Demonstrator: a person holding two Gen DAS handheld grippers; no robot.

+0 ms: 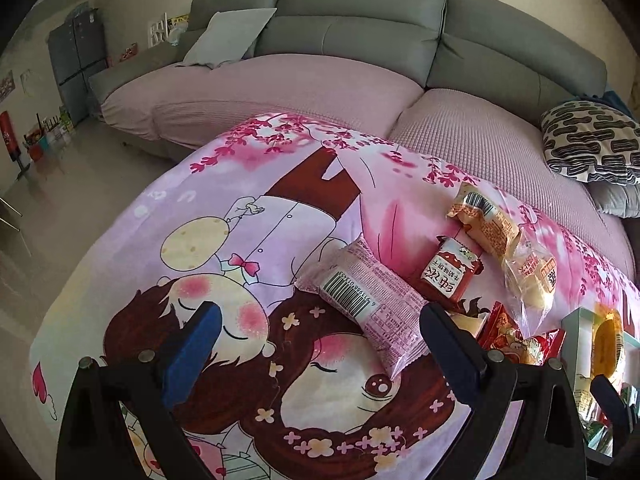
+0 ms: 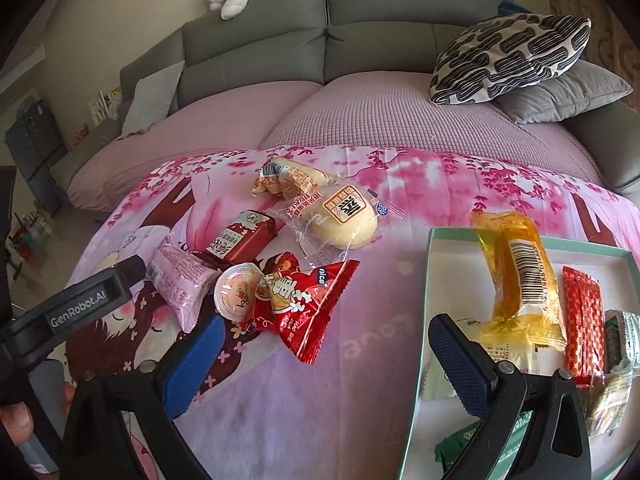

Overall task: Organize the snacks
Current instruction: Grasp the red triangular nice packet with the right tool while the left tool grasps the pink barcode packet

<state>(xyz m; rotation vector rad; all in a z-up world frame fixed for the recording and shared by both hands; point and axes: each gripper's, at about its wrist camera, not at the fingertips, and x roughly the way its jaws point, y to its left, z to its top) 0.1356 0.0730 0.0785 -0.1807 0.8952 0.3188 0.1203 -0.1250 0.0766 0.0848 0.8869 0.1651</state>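
on the cartoon-print cloth, loose snacks lay left of the green-rimmed tray (image 2: 432, 236), which already held several. both jaws stood released and empty. the left gripper (image 1: 316, 344) faced the pink packet (image 1: 360, 292), probably the next grasp.

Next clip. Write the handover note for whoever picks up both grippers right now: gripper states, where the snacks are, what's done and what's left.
Left gripper: open, empty, just above the pink pack.
Right gripper: open, empty, between the loose pile and the box.
In the box: yellow pack, red stick pack, and a few more wrappers at the near end, partly hidden.
Loose on the cloth: pink pack, dark red biscuit pack, jelly cup, red candy bag, clear-wrapped bun, tan pack.
Done: several snacks boxed. Left: six loose ones; the pink pack looks like the closest pick.
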